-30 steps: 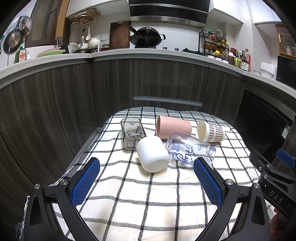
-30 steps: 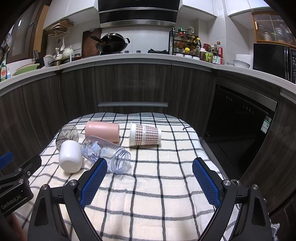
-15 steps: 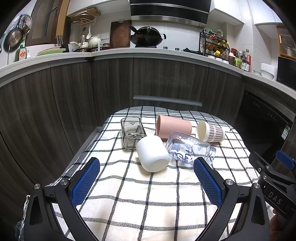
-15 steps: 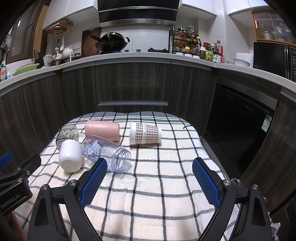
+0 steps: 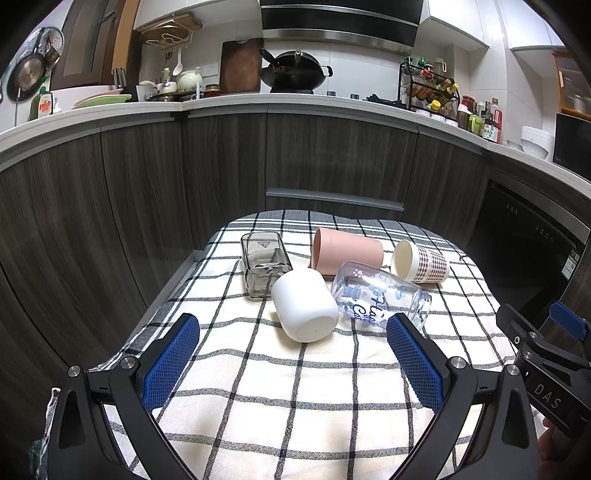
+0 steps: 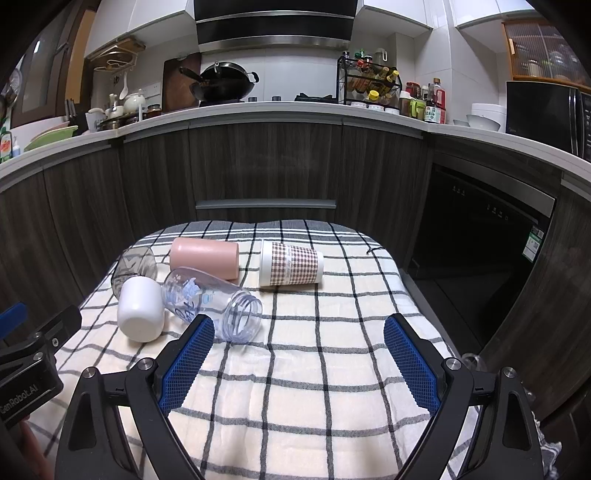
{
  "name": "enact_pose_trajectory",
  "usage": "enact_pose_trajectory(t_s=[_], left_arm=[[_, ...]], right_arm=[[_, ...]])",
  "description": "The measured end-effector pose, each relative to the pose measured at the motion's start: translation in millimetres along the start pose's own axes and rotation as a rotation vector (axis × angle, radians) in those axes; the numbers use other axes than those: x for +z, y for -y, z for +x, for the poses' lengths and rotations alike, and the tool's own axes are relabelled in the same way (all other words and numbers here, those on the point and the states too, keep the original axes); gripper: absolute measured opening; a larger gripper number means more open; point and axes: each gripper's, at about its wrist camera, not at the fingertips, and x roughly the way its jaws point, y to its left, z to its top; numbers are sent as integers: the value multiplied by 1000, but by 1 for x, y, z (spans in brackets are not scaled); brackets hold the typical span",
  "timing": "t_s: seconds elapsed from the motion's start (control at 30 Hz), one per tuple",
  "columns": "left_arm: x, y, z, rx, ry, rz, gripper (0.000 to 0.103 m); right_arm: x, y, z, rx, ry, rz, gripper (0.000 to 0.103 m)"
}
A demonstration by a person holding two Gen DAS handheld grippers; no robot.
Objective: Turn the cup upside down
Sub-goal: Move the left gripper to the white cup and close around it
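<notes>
On the checked cloth (image 5: 303, 398) we see five cups lying sideways: smooth white cup (image 5: 304, 309), printed clear one (image 5: 380, 295). Both grippers, left gripper (image 5: 293, 358) and right gripper (image 6: 299, 354), gape wide, empty; nothing has moved since earlier.

Five cups lie on the cloth (image 5: 295, 398): white cup (image 5: 304, 309) nearest, paper cup (image 5: 419, 261) far right

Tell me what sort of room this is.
Most likely a home kitchen: a black wok sits under a steel range hood, a wire rack of condiment bottles stands on the white countertop.
</notes>
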Motion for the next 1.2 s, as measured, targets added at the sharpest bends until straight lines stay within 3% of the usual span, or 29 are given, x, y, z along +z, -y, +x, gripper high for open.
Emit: enact_pose_trajectory(t_s=[0.23, 0.47, 0.73, 1.2], left_arm=[[1, -2, 3, 12, -11, -6, 103], [5, -8, 20, 40, -73, -34, 103], [17, -5, 59, 99, -199, -42, 103], [22, 21, 139, 112, -342, 11, 102]], right_arm=[[0, -1, 0, 2, 0, -2, 93], [6, -4, 6, 10, -21, -21, 93], [29, -2, 17, 11, -42, -41, 93], [44, 13, 50, -12, -86, -2, 93]])
